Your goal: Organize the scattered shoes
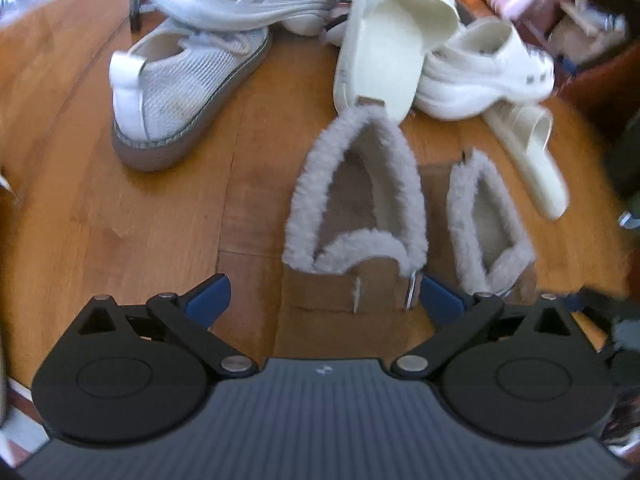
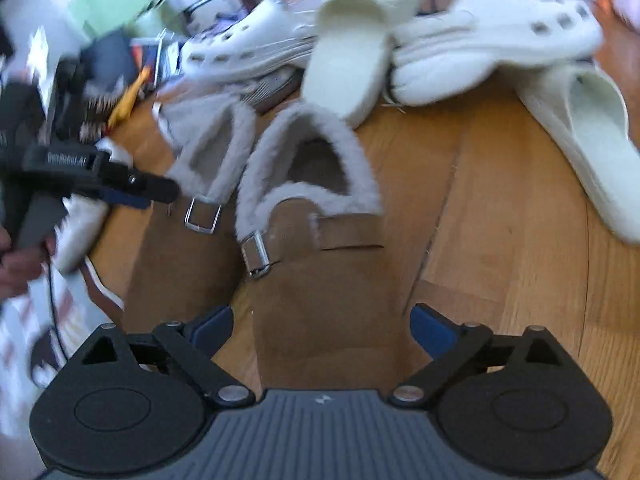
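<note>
Both grippers spread wide, gripping nothing. Left gripper (image 1: 324,292) over one tan fur-lined clog (image 1: 352,216) on wood floor (image 1: 120,220); mesh sneaker (image 1: 180,92) shows only here. Right gripper (image 2: 322,328) view alone shows person's hand (image 2: 16,264).

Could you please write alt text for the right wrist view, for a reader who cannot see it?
The right gripper hangs open over the toe of a tan fleece-lined slipper on a wooden floor, its pads not pressing it. The matching slipper lies alongside, by the left gripper. Behind them, white clogs and cream slides lie jumbled.
</note>
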{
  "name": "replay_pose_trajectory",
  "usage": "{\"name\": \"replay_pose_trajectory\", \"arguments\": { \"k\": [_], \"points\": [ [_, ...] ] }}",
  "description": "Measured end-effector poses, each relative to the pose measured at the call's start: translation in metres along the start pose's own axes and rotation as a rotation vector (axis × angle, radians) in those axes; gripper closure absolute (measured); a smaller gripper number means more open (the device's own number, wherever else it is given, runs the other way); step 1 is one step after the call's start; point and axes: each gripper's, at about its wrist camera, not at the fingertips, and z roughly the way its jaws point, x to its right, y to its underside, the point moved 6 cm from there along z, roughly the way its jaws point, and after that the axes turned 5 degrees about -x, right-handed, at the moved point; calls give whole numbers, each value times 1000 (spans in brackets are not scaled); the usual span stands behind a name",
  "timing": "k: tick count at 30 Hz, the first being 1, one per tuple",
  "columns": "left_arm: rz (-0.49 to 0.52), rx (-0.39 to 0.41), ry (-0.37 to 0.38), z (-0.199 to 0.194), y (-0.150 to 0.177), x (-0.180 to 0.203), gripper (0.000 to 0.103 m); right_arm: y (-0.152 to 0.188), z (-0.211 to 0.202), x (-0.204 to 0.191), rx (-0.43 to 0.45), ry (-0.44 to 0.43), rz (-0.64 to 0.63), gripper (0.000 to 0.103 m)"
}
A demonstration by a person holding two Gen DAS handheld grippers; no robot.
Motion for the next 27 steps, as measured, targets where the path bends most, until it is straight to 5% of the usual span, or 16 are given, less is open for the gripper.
{"name": "replay_pose_trajectory", "arguments": {
  "k": [4,6,7,13,20,23,27],
  "points": [
    [46,-44,-32,20,4,14,5,-5,22,-6,-27,72,-50,6],
    [38,-38,-5,28,4,18,21,-7,31,-5,-38,42,-39,16],
    [44,-46,-2,32,4,21,20,-7,31,-2,-34,33,-12,25],
    [129,0,-48,36,-2,49,27,0,15,46,-20,-144,405,30],
    [213,-69,-8,50,-2,105,25,22,-34,88,93,-147,578,32],
    [232,-118,-38,45,-5,121,20,31,-52,96,134,-127,614,34],
    [257,-65,-79,-1,-15,118,3,33,-62,95,181,-152,647,35]
  ]
}}
